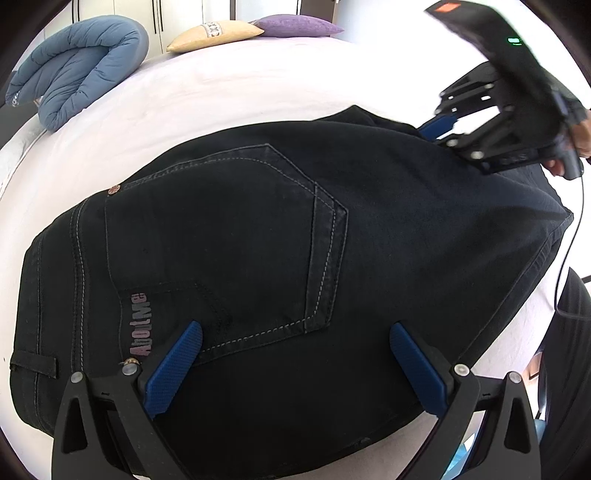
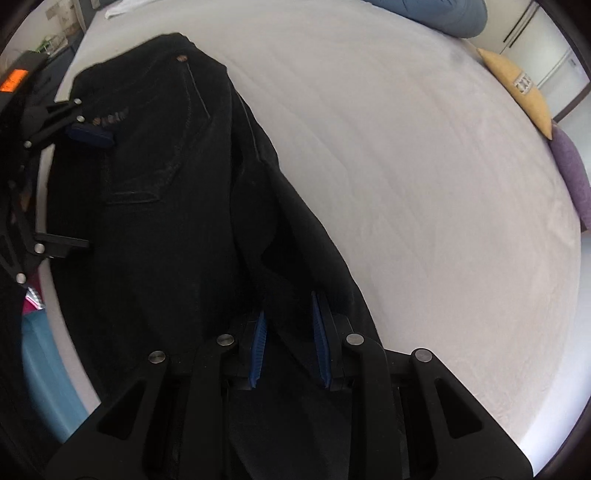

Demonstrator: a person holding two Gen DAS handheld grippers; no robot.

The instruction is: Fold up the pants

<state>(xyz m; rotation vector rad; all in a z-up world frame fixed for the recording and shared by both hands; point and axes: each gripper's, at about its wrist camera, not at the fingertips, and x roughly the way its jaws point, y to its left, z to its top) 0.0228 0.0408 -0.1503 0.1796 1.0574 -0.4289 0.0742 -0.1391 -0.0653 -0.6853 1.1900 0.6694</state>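
Two grippers | left gripper spread wide above black jeans | right gripper clamped on jeans fabric near bed edge | risk: one-sided grip; fold skews, layers slip

We count one pair of black pants beneath our tongs, two grippers, left and right, one blue duvet ahead, two pillows, yellow and purple, one bed.

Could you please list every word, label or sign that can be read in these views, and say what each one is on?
"AboutMe" on the back pocket of the black jeans.
Patch on the yellow pillow: a pattern, too blurred to read.
Orange sticker on the right gripper: nothing legible.
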